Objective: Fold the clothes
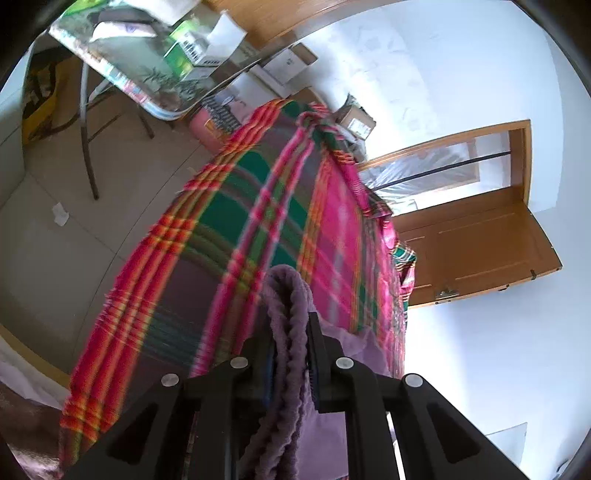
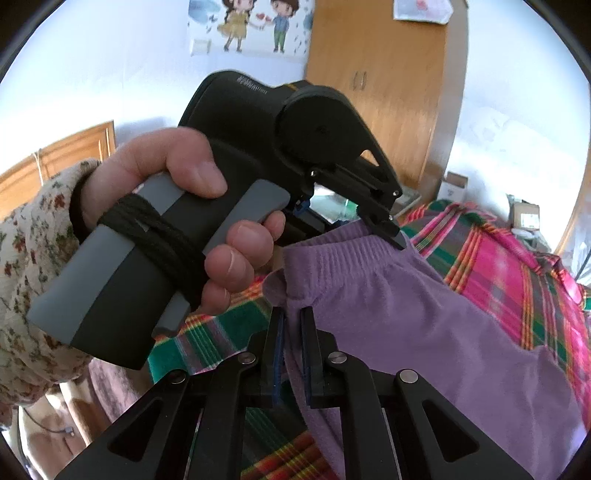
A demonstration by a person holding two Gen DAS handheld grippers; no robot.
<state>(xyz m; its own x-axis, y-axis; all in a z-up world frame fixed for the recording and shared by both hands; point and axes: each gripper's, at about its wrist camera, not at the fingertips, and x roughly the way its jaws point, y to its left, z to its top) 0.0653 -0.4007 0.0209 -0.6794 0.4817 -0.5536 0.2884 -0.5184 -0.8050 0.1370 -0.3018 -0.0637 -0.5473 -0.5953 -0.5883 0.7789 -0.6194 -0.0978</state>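
Purple garment (image 2: 406, 295) pinched by both grippers, right view alone shows hand (image 2: 177, 206)

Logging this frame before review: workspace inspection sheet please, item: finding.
Surface: plaid cloth in pink, green and red covers it.
Job's things: purple garment, ribbed waistband up, lifted over the plaid.
Clutter: folding table with boxes; cardboard boxes beyond the far end of the plaid.
Grippers: left gripper shut on the waistband; right gripper shut on the garment's edge; a hand in a floral sleeve holds the left gripper's handle.
Cables: nothing seen.
Surroundings: wooden door, wardrobe, cartoon wall sticker, white walls.
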